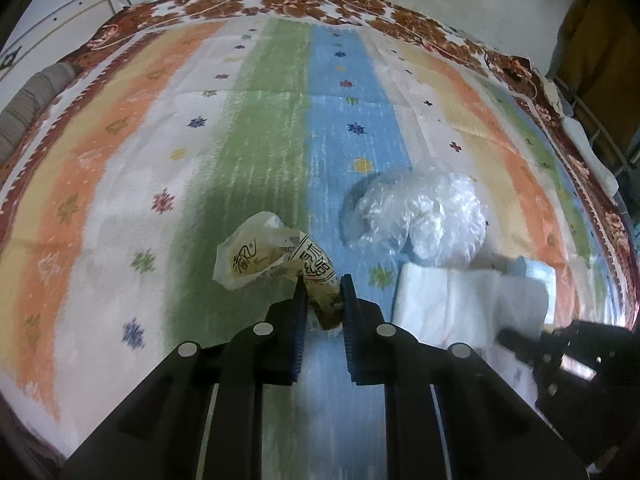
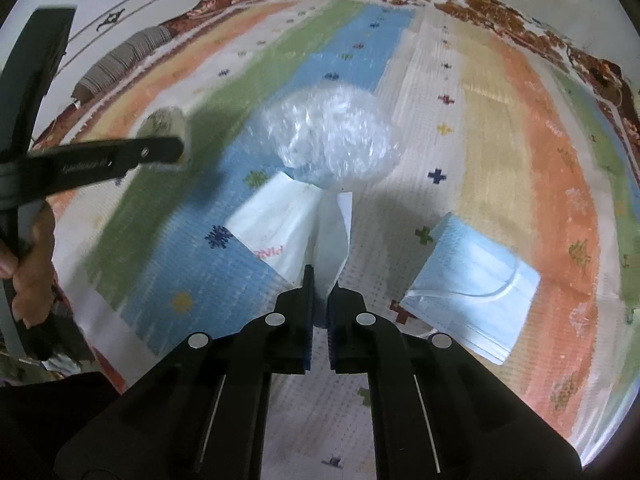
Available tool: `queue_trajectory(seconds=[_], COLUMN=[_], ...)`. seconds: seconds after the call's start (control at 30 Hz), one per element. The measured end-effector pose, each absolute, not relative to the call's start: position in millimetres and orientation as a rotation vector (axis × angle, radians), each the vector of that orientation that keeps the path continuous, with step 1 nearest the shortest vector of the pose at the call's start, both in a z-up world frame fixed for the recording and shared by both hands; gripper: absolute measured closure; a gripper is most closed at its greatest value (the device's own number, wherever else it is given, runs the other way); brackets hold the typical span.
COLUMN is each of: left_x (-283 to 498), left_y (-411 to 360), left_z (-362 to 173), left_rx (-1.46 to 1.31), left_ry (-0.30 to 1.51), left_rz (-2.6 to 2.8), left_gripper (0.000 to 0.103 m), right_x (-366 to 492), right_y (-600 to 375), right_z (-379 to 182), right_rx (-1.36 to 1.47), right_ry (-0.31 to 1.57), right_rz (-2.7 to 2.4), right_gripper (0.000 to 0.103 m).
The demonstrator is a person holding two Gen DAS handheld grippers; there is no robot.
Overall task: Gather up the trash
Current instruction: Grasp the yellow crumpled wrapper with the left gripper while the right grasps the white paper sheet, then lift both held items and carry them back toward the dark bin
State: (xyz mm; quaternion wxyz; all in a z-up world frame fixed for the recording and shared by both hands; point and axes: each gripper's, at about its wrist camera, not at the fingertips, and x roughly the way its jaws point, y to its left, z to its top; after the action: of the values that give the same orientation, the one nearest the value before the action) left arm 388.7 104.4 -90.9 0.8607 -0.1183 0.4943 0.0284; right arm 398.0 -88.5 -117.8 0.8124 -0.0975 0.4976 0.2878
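Observation:
On the striped bedspread (image 1: 120,184) lies a crumpled yellowish snack wrapper (image 1: 264,256) with dark print. My left gripper (image 1: 323,284) is shut on the wrapper's near end, which bunches between the blue pads. A clear crumpled plastic bag (image 1: 420,216) (image 2: 332,136) rests to the right of it. In the right wrist view my right gripper (image 2: 323,280) is shut on the near edge of a white paper bag (image 2: 288,228) with pink lettering, which lifts toward the jaws. A blue face mask (image 2: 472,284) lies flat to the right of that gripper.
A grey striped bolster (image 1: 28,108) (image 2: 124,60) lies at the bed's left edge. A brown floral border (image 1: 280,4) rims the bedspread, with a white wall behind. A person's hand (image 2: 32,264) holds the left gripper's handle. A white metal rail (image 1: 596,136) stands at the right.

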Motion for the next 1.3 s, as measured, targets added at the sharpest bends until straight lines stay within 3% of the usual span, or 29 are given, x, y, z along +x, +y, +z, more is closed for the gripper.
queue_trajectory(seconds=[1.3], left_x=[259.3], left_y=[82.3], left_z=[6.1], left_rx=[-0.434], left_ry=[0.93], left_rz=[-0.097], left_gripper=[0.089], right_x=[254.5], right_y=[-119.1], right_z=[-0.7], right_rx=[-0.155], right_ry=[0.824], right_rz=[0.685], right_gripper=[0.099])
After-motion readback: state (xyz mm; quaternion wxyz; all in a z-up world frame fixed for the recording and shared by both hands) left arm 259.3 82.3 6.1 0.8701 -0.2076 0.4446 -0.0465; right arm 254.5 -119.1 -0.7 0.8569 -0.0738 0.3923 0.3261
